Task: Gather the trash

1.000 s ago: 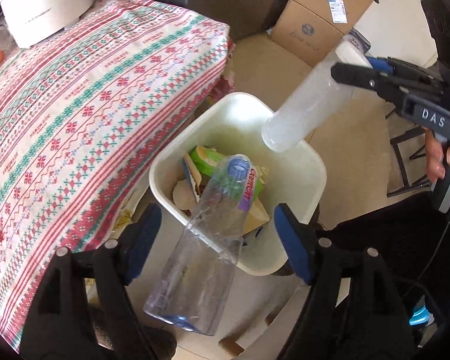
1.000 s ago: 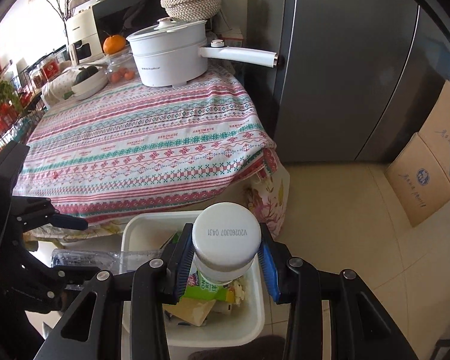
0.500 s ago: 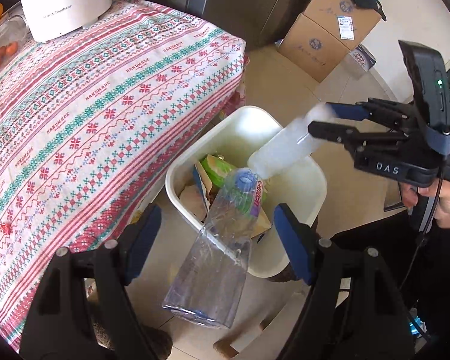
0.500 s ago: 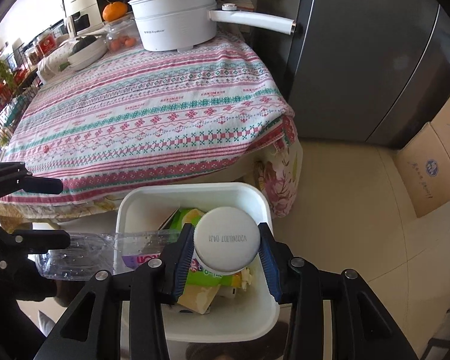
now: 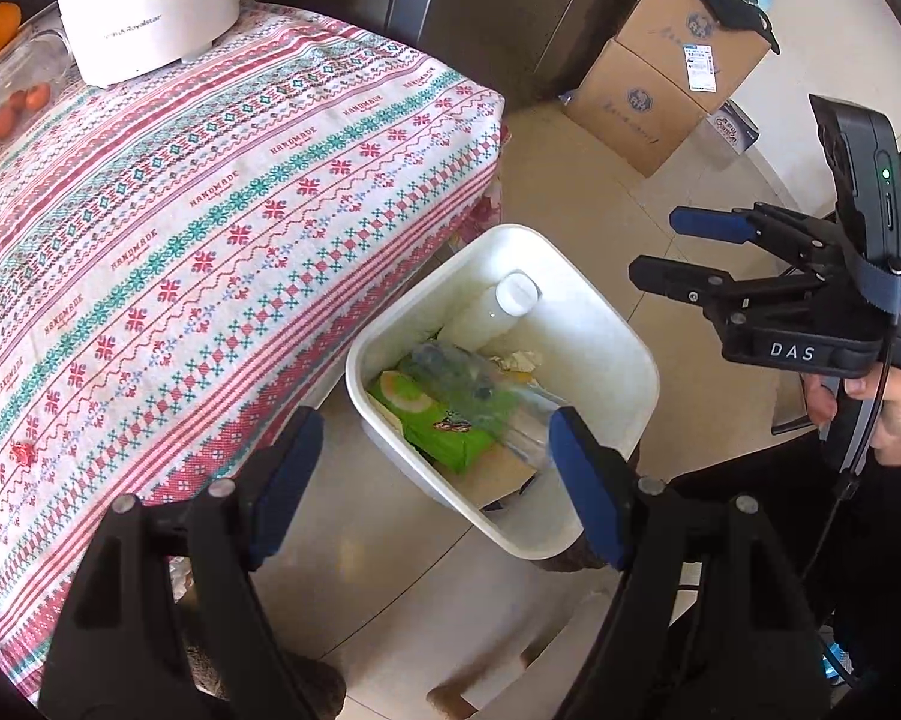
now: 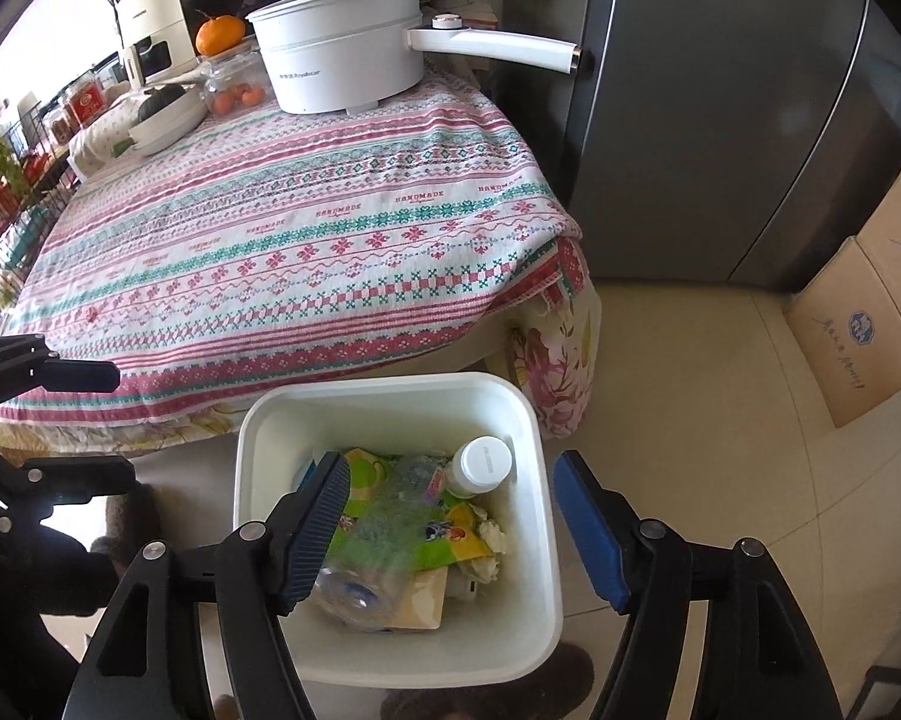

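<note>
Both bottles are now lying in the bin, and I am holding both grippers empty above it.

A second ago I was pinching the clear plastic bottle (image 6: 384, 546) in my left gripper (image 5: 435, 483) and the white bottle (image 6: 480, 468) in my right gripper (image 6: 450, 531); now both are spread wide apart with nothing between their blue pads. In the right wrist view, at lower centre, the clear bottle is resting on its side across the green packaging (image 6: 360, 480), and the white one is leaning into the bin's far right corner, cap up. The white bin (image 6: 546, 516) is sitting on the floor just beside the table's edge. The striped tablecloth (image 6: 306, 252) is showing no loose litter that I can see, so I am judging this drop finished.
</note>
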Motion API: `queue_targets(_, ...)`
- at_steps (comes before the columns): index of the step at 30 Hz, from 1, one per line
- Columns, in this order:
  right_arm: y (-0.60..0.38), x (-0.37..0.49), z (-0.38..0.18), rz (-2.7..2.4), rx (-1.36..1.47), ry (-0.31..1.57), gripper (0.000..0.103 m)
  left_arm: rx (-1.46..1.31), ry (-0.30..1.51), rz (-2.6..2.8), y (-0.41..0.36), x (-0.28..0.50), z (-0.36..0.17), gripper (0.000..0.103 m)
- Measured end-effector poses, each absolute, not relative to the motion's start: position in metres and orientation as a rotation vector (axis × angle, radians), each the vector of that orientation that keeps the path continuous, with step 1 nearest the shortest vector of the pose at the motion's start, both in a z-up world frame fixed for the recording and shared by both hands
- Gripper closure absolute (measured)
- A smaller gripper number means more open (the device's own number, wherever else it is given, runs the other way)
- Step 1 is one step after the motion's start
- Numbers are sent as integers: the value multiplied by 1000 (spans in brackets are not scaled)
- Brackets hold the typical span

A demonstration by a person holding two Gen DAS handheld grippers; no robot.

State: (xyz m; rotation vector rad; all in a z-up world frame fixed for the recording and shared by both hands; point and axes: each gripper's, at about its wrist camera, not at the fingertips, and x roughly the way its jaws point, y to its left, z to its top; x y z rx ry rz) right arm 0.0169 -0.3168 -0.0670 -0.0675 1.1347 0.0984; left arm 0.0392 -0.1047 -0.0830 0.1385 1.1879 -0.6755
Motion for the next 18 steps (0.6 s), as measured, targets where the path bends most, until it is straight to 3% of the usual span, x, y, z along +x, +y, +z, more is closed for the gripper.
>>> queue_targets(9,-314,9,-55,75,-72,1092,24,141,1084,-553,-95,24,-65,14)
queue_targets(13,-309,-1,-46,74,-65,1062,21,122,1027,-463,-83,11,-56,3)
queue_targets(18,-299,-21,-36,67,-63,1027,16,102,1003,-345,-63,-3,-50,1)
